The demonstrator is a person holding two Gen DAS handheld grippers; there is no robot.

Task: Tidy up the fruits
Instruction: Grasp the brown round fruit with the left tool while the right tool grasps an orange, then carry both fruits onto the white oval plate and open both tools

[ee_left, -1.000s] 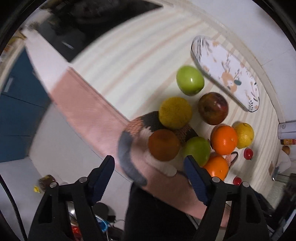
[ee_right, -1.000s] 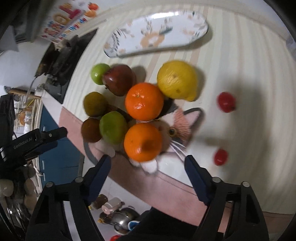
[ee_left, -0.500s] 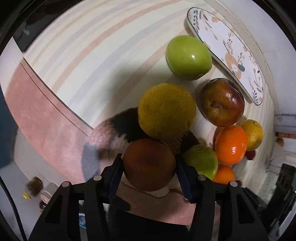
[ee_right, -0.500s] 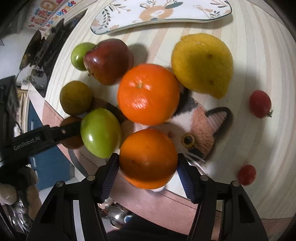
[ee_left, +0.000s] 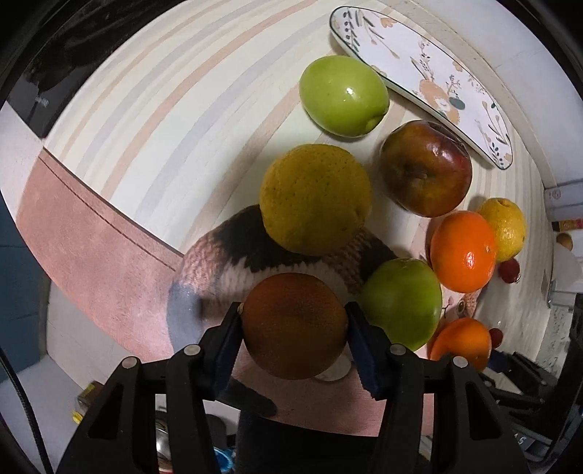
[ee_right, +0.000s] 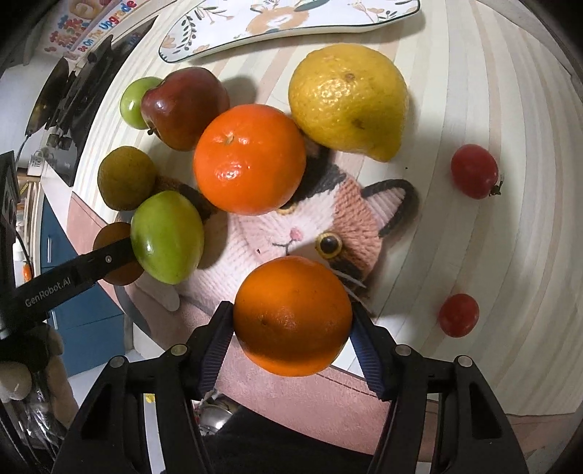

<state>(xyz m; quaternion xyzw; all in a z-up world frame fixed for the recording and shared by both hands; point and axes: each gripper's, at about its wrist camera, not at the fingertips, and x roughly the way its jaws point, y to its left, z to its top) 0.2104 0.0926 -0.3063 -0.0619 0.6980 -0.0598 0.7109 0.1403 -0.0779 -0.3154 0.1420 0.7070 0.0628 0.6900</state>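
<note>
Both grippers had been lowered onto the fruit pile since a second earlier, and their fingers, then spread wide, had been brought in. Pointing straight down, the left gripper [ee_left: 294, 326] was clamped on a brownish orange [ee_left: 294, 326] at the near edge of the striped worktop [ee_left: 164, 120], over the knitted cat mat [ee_left: 233, 251]. Tilted steeply downward, the right gripper [ee_right: 292, 316] was clamped on a bright orange [ee_right: 292, 316] at the mat's near side. Other fruit was grouped beyond; a patterned plate [ee_right: 291, 22] was set along the far edge.
</note>
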